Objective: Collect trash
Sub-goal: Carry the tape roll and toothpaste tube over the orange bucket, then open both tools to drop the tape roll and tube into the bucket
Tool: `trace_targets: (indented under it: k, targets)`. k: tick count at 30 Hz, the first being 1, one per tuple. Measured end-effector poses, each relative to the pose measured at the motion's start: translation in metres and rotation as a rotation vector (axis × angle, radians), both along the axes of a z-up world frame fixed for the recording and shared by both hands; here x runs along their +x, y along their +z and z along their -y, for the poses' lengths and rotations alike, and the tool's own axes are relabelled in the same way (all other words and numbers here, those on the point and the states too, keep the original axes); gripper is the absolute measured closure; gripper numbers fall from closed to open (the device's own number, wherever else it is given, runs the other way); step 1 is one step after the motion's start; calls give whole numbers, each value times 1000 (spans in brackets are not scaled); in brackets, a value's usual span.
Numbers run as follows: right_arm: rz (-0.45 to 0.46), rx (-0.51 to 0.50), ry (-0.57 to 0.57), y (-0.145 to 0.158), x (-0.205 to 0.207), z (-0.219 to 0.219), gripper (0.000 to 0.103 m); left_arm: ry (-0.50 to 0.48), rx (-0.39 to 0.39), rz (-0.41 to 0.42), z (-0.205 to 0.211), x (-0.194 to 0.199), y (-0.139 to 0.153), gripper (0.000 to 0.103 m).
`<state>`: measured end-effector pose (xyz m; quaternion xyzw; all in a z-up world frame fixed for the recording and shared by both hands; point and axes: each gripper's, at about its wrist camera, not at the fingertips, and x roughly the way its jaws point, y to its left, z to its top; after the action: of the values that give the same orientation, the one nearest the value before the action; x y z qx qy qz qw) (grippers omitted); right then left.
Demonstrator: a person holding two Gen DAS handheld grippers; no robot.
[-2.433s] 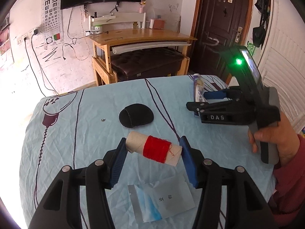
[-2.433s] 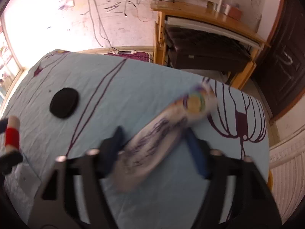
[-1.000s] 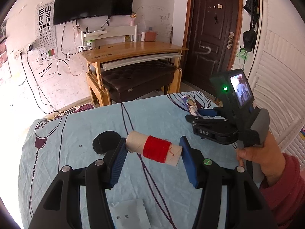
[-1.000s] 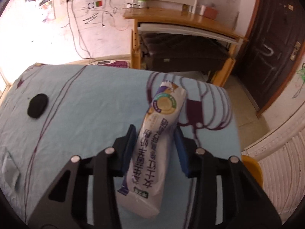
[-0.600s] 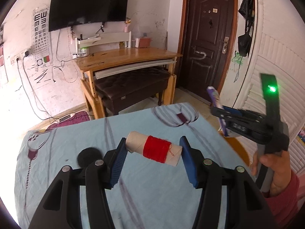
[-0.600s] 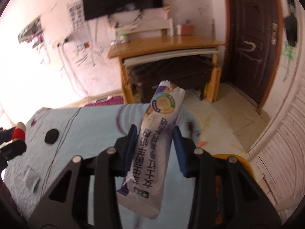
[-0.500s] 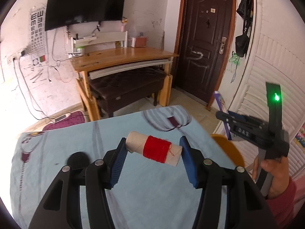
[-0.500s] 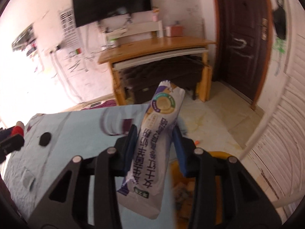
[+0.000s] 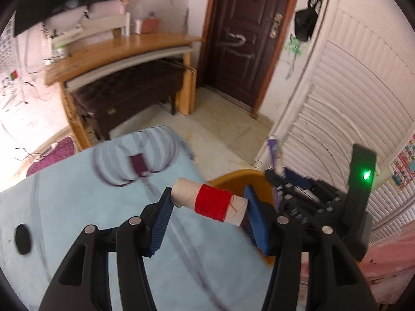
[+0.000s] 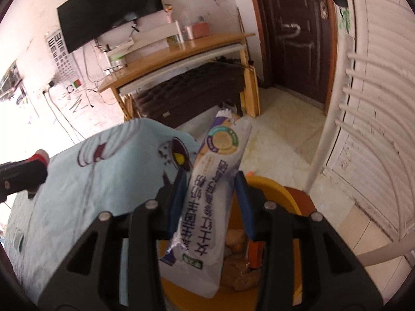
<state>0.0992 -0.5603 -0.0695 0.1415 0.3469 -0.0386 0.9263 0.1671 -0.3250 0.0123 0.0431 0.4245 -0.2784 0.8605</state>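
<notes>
At lower centre of the left wrist view, the left claw pinches a cardboard spool wound with red thread, over the counter's blue cloth edge. The right claw clamps a white snack wrapper above the yellow bin, which seems to hold brownish scraps.

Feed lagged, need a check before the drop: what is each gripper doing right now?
Left gripper: closed on the spool of red thread.
Right gripper: closed on the snack wrapper, above the yellow bin.
</notes>
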Motion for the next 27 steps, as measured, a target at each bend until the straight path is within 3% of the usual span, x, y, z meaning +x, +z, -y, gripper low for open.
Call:
trace_targets:
  k: [9,11,13,15,19,23,27]
  targets:
    - [-53,61,-16,-35,-10,19,65,-87,13,-134,69,9,-29,50]
    - [-60,65,-16,-40,-14,20,63,-94,19,-141,74,7,-31,40]
    - [-64,78,-19,-43,-15,22,46,-84,30,-116,77,4,-31,23]
    - [-66,85,-23,-47,-16,24,42,-85,26,-109,77,1,-29,21]
    - [-60,99,-16,-45,-21,24,42,-67,4,-94,63,-3,-17,21]
    - [-41,109,1,-36,-23,19,41,-16,-46,-50,28,-14,-3,21]
    - [-10,92,26,-19,-25,4,35,31,-68,-59,-6,-20,0,21]
